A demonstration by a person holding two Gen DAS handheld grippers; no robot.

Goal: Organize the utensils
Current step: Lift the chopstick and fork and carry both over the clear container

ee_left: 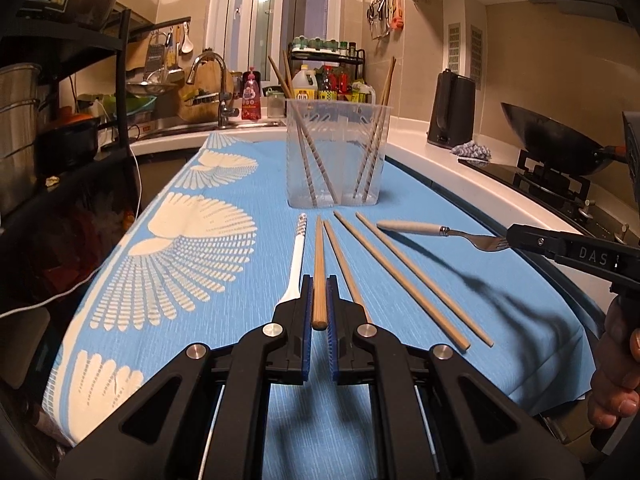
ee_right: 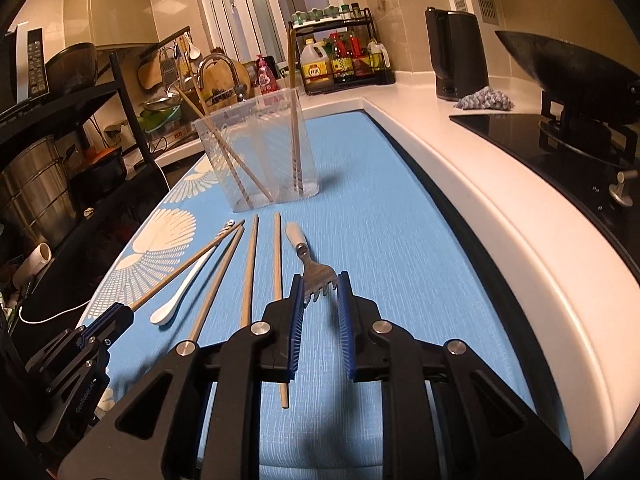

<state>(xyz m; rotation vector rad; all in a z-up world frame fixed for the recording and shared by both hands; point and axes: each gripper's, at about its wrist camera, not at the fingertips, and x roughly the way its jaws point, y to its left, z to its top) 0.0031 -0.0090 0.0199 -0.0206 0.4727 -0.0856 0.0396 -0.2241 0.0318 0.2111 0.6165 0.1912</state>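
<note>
My left gripper (ee_left: 319, 292) is shut on a wooden chopstick (ee_left: 319, 268), held just above the blue cloth; it also shows in the right wrist view (ee_right: 116, 312). A white spoon (ee_left: 295, 264), three more chopsticks (ee_left: 396, 276) and a white-handled fork (ee_left: 440, 232) lie on the cloth. My right gripper (ee_right: 320, 292) is open, its jaws either side of the fork's tines (ee_right: 314, 276). A clear plastic holder (ee_left: 338, 152) with several chopsticks stands behind the utensils.
The blue patterned cloth (ee_left: 500, 300) covers the table. A white counter (ee_right: 460, 184) runs along the right with a kettle (ee_right: 456, 56), a cloth pad (ee_right: 486, 101) and a wok on a stove (ee_right: 568, 64). A sink, faucet (ee_left: 212, 80) and black racks stand left.
</note>
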